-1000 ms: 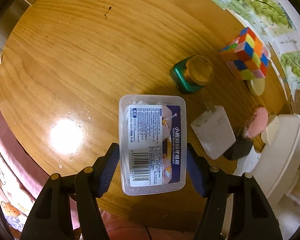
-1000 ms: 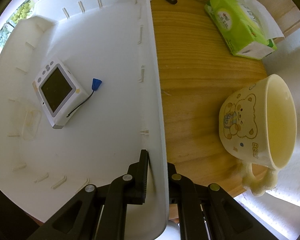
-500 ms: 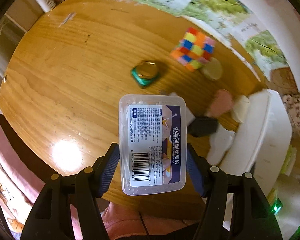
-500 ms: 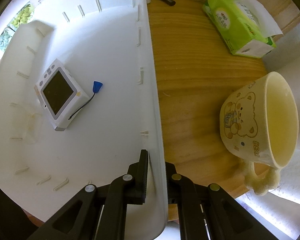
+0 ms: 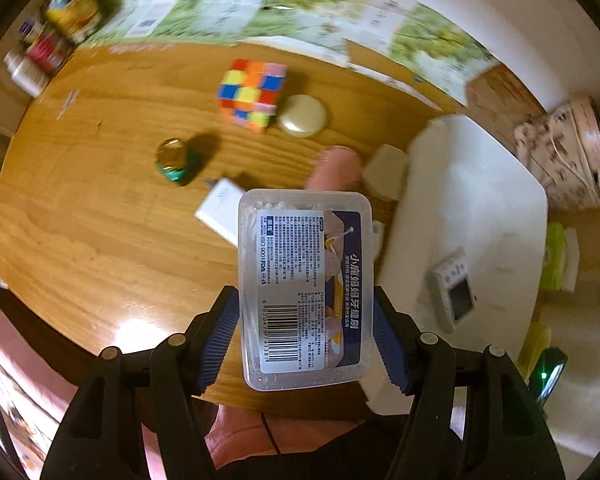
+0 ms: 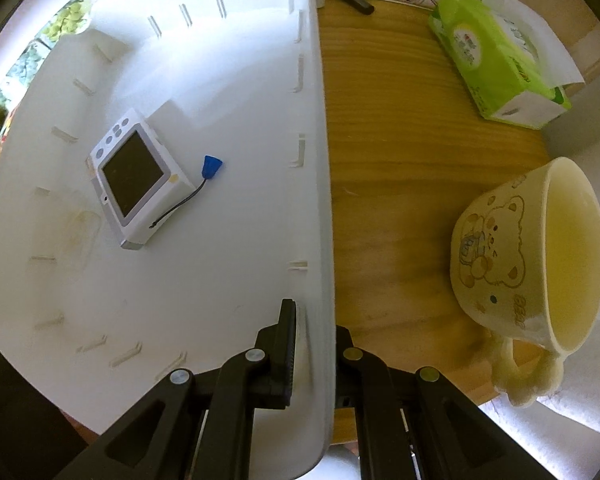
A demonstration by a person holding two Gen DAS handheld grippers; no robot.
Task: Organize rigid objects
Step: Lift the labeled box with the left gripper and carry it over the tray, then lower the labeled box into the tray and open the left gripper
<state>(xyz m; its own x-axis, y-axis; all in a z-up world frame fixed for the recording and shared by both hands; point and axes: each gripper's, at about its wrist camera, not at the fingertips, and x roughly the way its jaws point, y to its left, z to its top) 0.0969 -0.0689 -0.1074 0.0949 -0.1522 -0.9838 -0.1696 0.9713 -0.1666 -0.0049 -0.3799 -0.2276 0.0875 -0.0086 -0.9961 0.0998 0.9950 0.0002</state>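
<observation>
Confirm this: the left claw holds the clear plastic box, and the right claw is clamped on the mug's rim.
Wrong about the right claw: the right wrist view shows it clamped on the white bin's wall, not the mug. The left claw does hold the clear plastic box.

Wooden table (image 5: pixel 100 240) — cube (image 5: pixel 252 94), white bin (image 6: pixel 180 288), mug (image 6: pixel 528 256), tissues (image 6: pixel 496 60).

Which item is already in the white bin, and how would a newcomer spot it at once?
Find the big white bin on the wooden table, its right wall pinched by the right claw. On its floor lies one thing: a small white gadget with a dark square screen, round buttons at one end, and a thin black cord ending in a blue tip. Nothing else lies in the bin.
</observation>
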